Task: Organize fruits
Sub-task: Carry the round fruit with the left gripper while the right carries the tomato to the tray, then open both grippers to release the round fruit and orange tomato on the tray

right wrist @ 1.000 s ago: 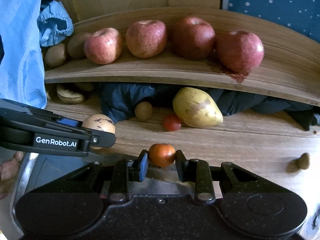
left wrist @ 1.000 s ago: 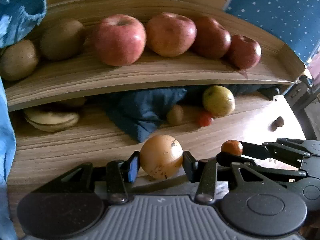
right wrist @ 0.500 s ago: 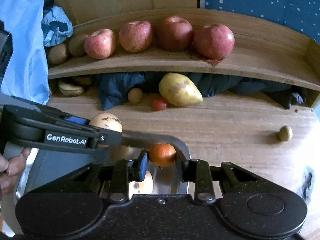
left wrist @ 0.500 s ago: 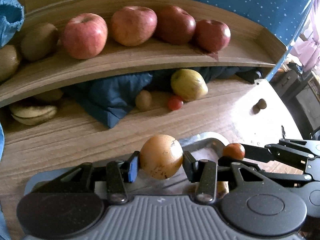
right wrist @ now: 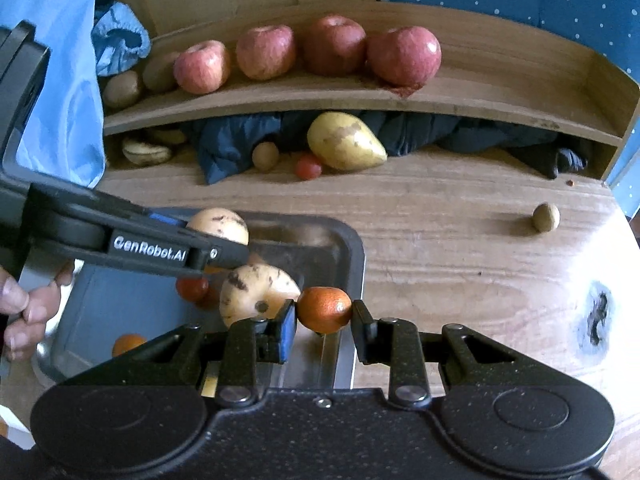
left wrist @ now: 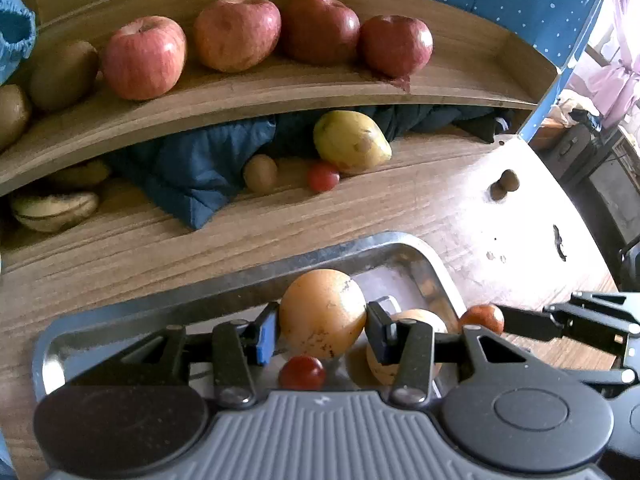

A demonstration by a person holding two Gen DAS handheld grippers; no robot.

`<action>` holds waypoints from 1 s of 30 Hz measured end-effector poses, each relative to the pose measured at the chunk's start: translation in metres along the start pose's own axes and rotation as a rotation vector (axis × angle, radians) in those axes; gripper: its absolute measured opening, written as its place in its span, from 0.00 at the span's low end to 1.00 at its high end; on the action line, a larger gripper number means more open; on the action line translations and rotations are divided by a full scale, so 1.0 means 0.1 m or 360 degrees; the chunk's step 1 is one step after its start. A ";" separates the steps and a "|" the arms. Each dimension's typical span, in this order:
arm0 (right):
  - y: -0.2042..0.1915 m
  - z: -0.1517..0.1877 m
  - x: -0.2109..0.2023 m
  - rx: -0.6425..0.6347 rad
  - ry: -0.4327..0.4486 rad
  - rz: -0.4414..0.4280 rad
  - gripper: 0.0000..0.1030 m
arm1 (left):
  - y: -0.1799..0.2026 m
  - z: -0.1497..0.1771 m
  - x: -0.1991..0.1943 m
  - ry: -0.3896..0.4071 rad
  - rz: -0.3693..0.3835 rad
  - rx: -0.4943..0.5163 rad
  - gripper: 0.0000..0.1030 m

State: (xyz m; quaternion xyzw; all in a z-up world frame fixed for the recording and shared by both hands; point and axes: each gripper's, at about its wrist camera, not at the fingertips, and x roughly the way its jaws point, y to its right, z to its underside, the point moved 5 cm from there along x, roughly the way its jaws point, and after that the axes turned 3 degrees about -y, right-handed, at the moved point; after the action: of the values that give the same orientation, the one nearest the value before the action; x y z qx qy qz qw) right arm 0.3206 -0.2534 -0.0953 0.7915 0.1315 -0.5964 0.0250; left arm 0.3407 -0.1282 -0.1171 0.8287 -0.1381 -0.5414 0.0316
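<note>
Clamped between the left gripper pads, a tan round fruit hung over the metal tray, where a small red fruit lay just below it. From the right wrist, the right gripper pinched a small orange above the tray's right rim, beside a spotted pear inside.
</note>
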 end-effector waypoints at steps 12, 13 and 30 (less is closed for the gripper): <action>-0.03 0.18 -0.02 -0.0028 -0.0072 -0.0019 0.30 | 0.04 0.02 0.02 -0.0013 -0.0051 -0.0004 0.48; -0.03 0.19 -0.01 -0.0029 -0.0075 -0.0022 0.30 | 0.05 0.02 0.02 -0.0015 -0.0056 -0.0005 0.48; -0.06 0.23 -0.05 -0.0048 -0.0082 -0.0043 0.33 | 0.05 0.02 -0.01 -0.0045 -0.0097 -0.0015 0.49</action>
State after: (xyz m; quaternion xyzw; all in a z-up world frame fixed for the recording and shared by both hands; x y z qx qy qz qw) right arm 0.2960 -0.2533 -0.0965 0.7734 0.1506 -0.6149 0.0324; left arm 0.3378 -0.1323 -0.1160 0.8247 -0.1106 -0.5544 0.0171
